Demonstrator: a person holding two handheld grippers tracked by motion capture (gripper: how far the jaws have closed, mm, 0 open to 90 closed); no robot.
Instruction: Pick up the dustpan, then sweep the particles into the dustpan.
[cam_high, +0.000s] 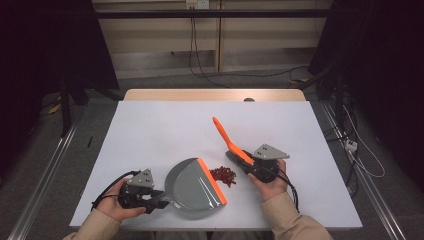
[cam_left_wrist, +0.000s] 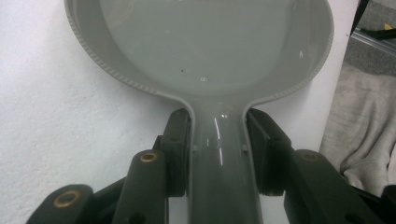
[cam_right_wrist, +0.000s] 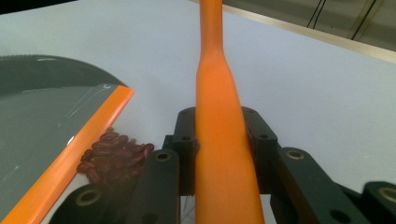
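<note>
White table (cam_high: 150, 130) carries a grey dustpan (cam_high: 192, 187) with an orange lip, pan apparently bare inside. Red beans (cam_high: 223, 175) lie heaped just beside that lip, between dustpan and brush. Left gripper (cam_high: 152, 199) clamps the dustpan's handle; right gripper (cam_high: 251, 165) clamps the orange brush (cam_high: 227, 140) handle. No legible writing. Cables trail on the floor beyond

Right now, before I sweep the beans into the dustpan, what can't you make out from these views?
- Brush bristles: mostly hidden in the high view behind the right gripper; cut off by the bottom edge in the right gripper view.
- Red beans: count unclear; the pile is small in the high view and partly behind a jaw in the right gripper view.
- Dustpan orange lip: cut off by the top edge in the left gripper view.
</note>
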